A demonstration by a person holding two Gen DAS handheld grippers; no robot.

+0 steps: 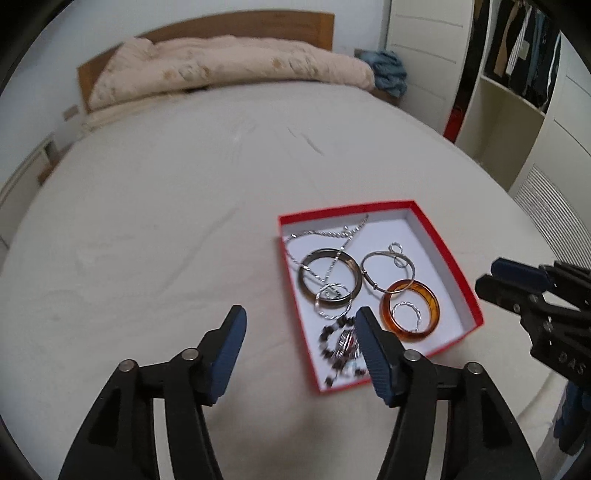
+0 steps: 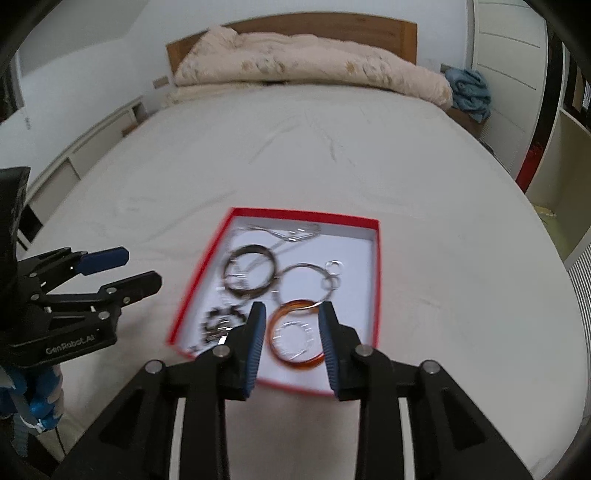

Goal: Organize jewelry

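Note:
A red box (image 1: 448, 258) (image 2: 303, 215) with a white inside lies on the bed sheet. In it lie a dark grey bangle (image 1: 302, 278) (image 2: 251, 250), an amber bangle (image 1: 433, 314) (image 2: 299, 363), a thin silver hoop (image 1: 384, 252), a silver chain (image 1: 325, 233), a dark beaded bracelet (image 1: 327, 341) (image 2: 218, 317) and small silver rings. My left gripper (image 1: 300, 314) (image 2: 142, 268) hangs open over the box's near left corner, holding nothing. My right gripper (image 2: 292, 308) (image 1: 487, 276) is open above the amber bangle, which lies below its fingers in the box.
The bare sheet (image 1: 166, 221) spreads wide to the left of and beyond the box. A folded pink quilt (image 1: 229, 66) lies against the wooden headboard (image 1: 258, 26). A blue cloth (image 2: 469, 92) sits at the far right corner. Open wardrobe shelves (image 1: 517, 92) stand to the right.

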